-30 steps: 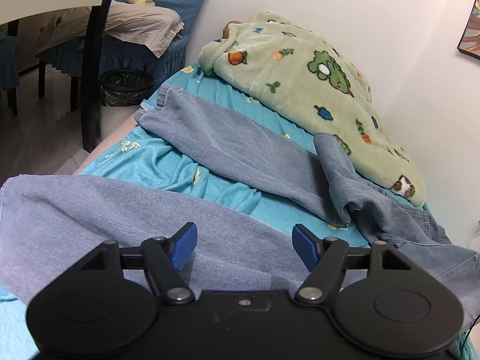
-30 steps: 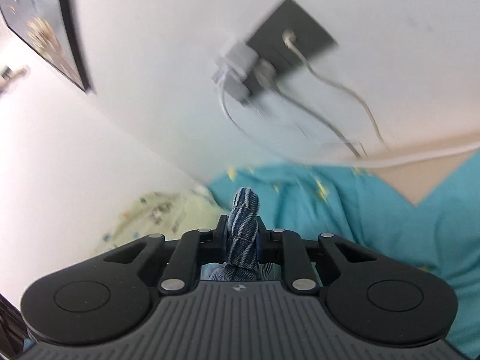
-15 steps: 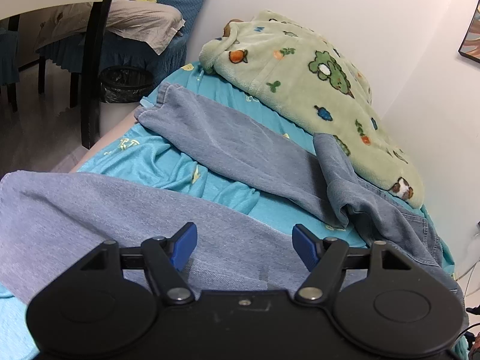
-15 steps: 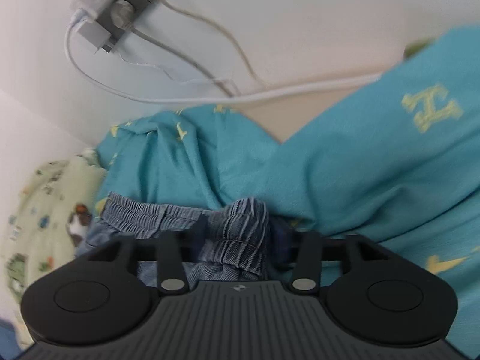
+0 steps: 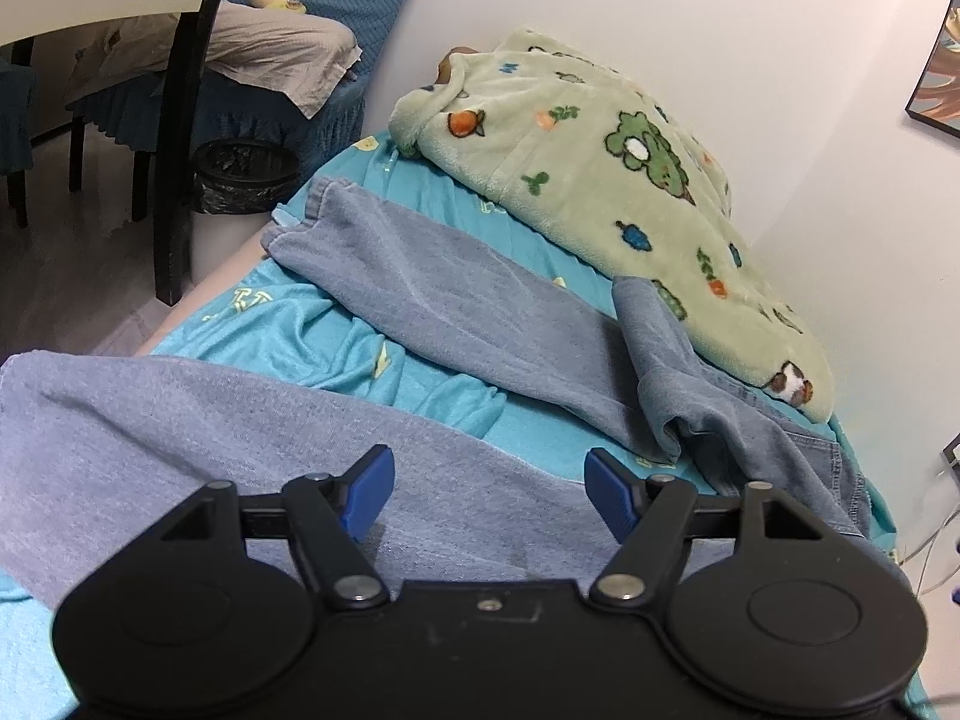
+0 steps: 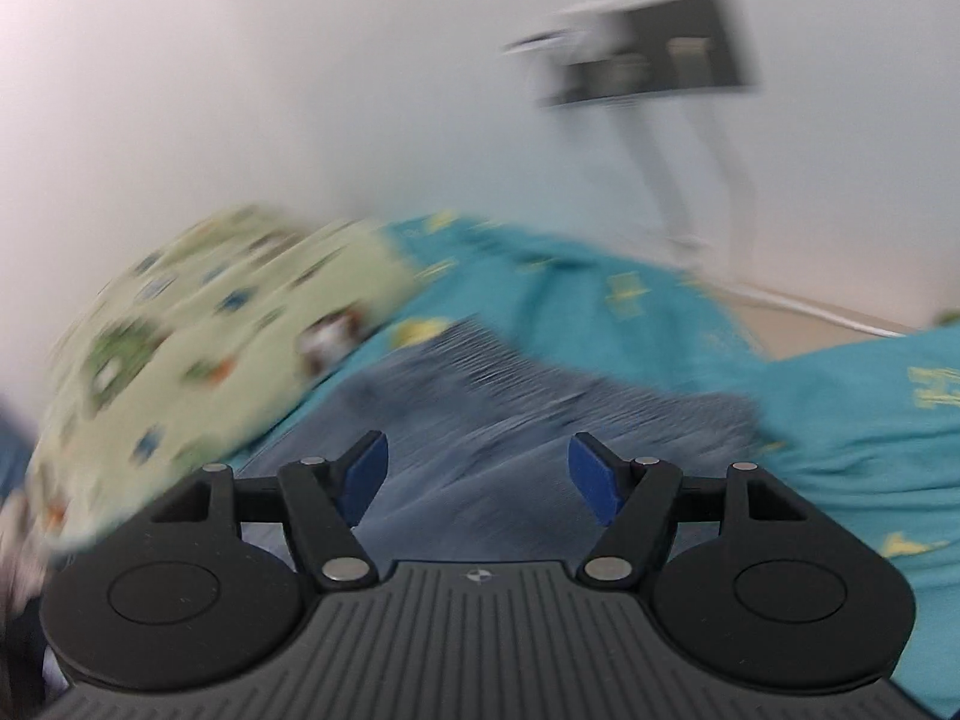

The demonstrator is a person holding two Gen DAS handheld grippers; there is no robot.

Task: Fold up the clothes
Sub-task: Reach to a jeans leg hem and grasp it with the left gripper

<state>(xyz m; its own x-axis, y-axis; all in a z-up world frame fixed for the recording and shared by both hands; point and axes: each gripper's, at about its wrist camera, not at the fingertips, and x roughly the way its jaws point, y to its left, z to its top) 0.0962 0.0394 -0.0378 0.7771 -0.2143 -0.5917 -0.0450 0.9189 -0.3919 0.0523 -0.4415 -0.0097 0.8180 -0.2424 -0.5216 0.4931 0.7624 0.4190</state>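
My left tool (image 5: 489, 489) hovers over the bed with its blue pads (image 5: 367, 491) spread wide and nothing between them. Just beyond it the jeans (image 5: 468, 324) lie spread across the teal sheet (image 5: 336, 342): one leg runs under the tool toward the lower left, the other stretches away to its cuff near the far edge of the mattress, and the two meet in a bunched fold at the right, close to the wall (image 5: 690, 60). A pale green fleece blanket (image 5: 600, 180) printed with small animals lies along the wall, touching the jeans at that fold. Past the bed's far end I can see a dark chair leg (image 5: 180, 138) and a black bin (image 5: 246, 177). My right tool (image 6: 477, 474) has its jaws opening, pads apart and clear of the cloth; the denim waist end (image 6: 510, 408) lies on the sheet below and ahead of it. That view is badly smeared, so I make out only the blanket at its left and a dark wall socket (image 6: 654, 66) with cables hanging from it.
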